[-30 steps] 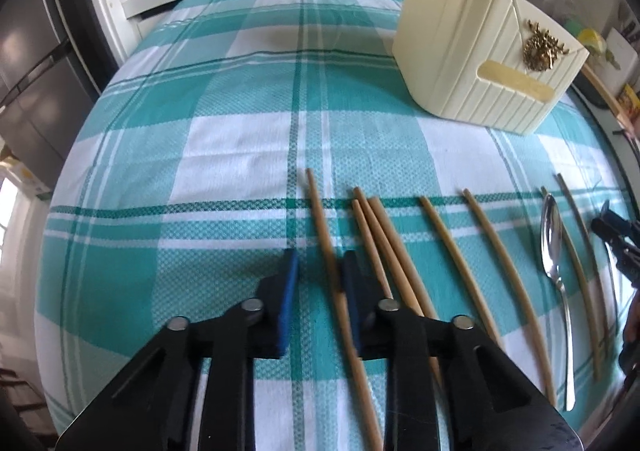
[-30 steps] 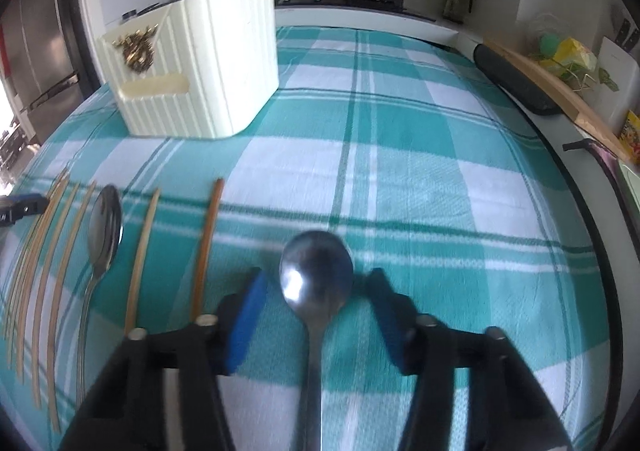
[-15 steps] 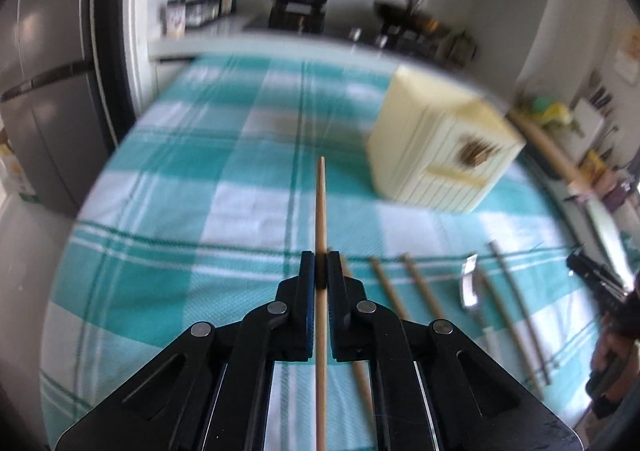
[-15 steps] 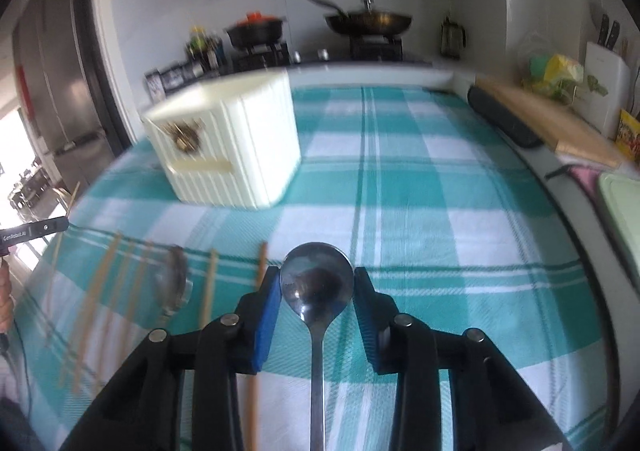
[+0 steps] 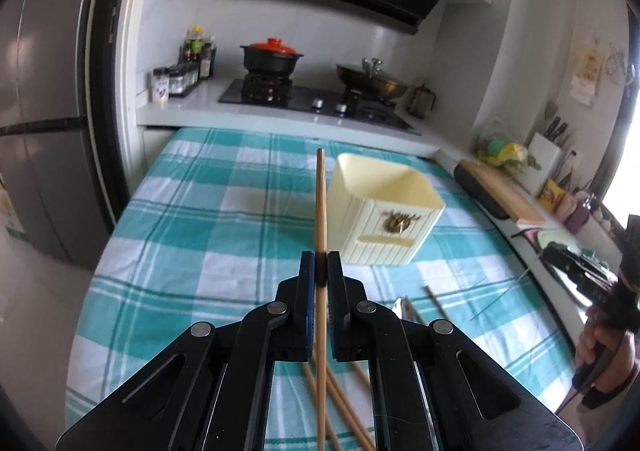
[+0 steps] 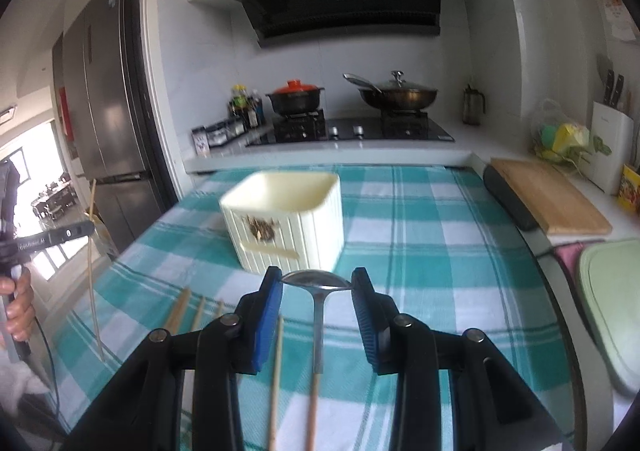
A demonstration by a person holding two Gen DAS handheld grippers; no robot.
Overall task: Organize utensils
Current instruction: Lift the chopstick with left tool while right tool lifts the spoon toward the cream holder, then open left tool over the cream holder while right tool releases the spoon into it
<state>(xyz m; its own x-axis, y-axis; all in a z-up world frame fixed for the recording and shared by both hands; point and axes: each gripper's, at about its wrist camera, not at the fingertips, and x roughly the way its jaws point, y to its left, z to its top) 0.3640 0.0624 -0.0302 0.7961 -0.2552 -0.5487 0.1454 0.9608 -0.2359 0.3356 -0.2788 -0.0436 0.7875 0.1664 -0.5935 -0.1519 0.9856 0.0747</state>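
left gripper [image 5: 321, 267] clamping thin stiff wooden chopstick [image 5: 320, 203] mid-shaft, light, pivoting risk | right gripper [image 6: 317, 285] pinching slippery steel spoon [image 6: 315, 280] bowl edges

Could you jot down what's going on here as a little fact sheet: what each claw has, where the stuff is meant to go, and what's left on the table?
Left claw: shut on one wooden chopstick, lifted above the table
Right claw: shut on a metal spoon by its bowl, handle hanging toward the cloth
Holder: cream ribbed utensil box, open top, looks empty inside
Surface: teal checked tablecloth
Left on cloth: several more chopsticks
Background: stove with a red-lidded pot
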